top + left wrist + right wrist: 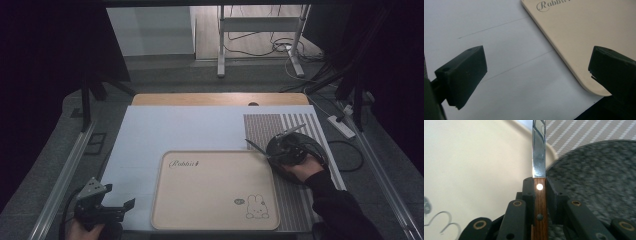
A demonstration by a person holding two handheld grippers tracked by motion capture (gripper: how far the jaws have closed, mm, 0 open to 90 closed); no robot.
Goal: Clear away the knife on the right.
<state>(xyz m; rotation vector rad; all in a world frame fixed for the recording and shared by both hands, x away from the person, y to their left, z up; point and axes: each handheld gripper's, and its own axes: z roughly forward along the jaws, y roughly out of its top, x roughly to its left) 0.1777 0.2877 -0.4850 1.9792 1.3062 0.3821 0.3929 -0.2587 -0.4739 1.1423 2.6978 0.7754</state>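
Two hand-held grippers, diff jobs: right hand-held gripper (539,185) is clamped on a knife (539,157) by its wood handle, blade out front over the tray (215,192) edge, prob so it can be set down cleanly. Left hand-held gripper (536,75) w/ jaws apart, nothing in them, parked off the tray's near corner on the worktop (145,135).

Script word "Rabbit" on the beige tray (215,165), near its top-left corner.

Dim room, dark corners; glare on the knife blade (539,150), blurred background.
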